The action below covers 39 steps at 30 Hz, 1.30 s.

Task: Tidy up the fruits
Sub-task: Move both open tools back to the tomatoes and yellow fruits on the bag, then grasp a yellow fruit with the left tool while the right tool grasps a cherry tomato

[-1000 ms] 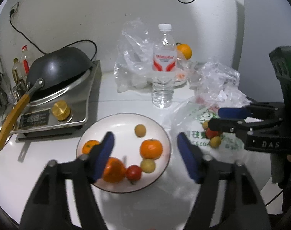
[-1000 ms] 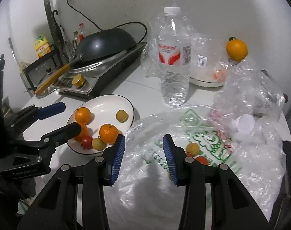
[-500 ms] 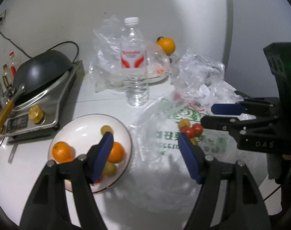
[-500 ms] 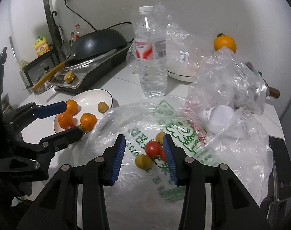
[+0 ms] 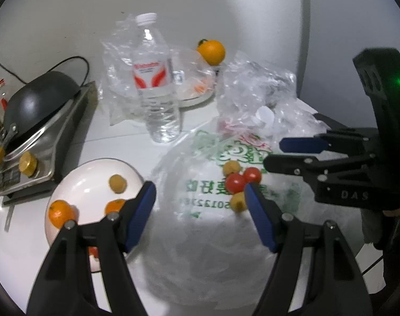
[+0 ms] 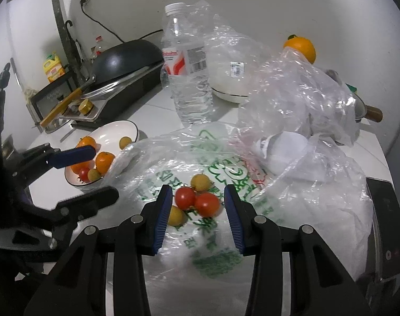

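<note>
Two red tomatoes [image 6: 197,201] and two small yellow fruits [image 6: 200,181] lie on a clear plastic bag with green print [image 6: 226,168]. My right gripper [image 6: 197,210] is open, its fingers on either side of the tomatoes, just above them. My left gripper [image 5: 200,208] is open and empty over the bag, with the same fruits [image 5: 237,181] near its right finger. A white plate [image 5: 94,181] at the left holds oranges, a yellow fruit and a tomato; the right wrist view shows the plate [image 6: 113,131] too.
A water bottle [image 5: 157,89] stands behind the bag. Crumpled clear bags [image 6: 300,92] and a covered white dish [image 6: 231,89] lie at the back, with an orange [image 6: 301,48] beyond. A stove with a black wok [image 5: 39,100] stands at the left.
Both grippers have moved right, from the plate toward the bag. The right gripper has closed in on the tomatoes, which now sit between its fingers.
</note>
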{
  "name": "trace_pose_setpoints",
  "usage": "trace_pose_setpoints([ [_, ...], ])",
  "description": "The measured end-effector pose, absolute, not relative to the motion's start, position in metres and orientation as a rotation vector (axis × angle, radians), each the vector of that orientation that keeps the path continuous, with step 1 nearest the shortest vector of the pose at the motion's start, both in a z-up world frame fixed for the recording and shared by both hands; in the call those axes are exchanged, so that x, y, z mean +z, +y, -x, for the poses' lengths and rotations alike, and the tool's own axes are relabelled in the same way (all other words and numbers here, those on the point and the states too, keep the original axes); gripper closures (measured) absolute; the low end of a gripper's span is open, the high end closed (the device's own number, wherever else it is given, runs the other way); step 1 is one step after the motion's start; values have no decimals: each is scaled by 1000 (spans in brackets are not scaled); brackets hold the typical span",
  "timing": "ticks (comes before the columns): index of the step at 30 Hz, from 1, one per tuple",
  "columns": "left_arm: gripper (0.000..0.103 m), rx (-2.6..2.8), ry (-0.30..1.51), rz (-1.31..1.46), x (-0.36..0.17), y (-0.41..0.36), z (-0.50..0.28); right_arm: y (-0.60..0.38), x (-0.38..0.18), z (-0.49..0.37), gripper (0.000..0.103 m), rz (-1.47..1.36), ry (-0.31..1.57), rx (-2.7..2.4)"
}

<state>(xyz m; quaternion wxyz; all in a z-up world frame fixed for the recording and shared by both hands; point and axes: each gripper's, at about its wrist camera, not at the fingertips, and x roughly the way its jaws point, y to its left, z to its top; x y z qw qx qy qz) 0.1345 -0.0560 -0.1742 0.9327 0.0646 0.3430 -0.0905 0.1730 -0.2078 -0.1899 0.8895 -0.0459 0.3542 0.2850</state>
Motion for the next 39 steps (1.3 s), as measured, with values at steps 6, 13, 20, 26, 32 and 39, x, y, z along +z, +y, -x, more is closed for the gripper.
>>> trace_pose_setpoints([
  [6,32,-225,750,-185,-189,-81,-146,-223,-192,-176,60,62,739,580],
  [13,34,-251,798,-215,-207,-96,-156,-232,-200,-182,61,53,759,581],
  [20,52,-264,860,-223,-224,-102,-169,-230,-211,-192,67,55,792,613],
  [26,71,-304,902,-262,-237,-109,-173,-219,-222,-197,70,67,834,657],
  [32,74,-328,892,-278,-238,-110,-172,-213,-226,-205,70,59,866,666],
  [39,74,-339,878,-272,-234,-105,-167,-203,-231,-208,70,77,895,665],
])
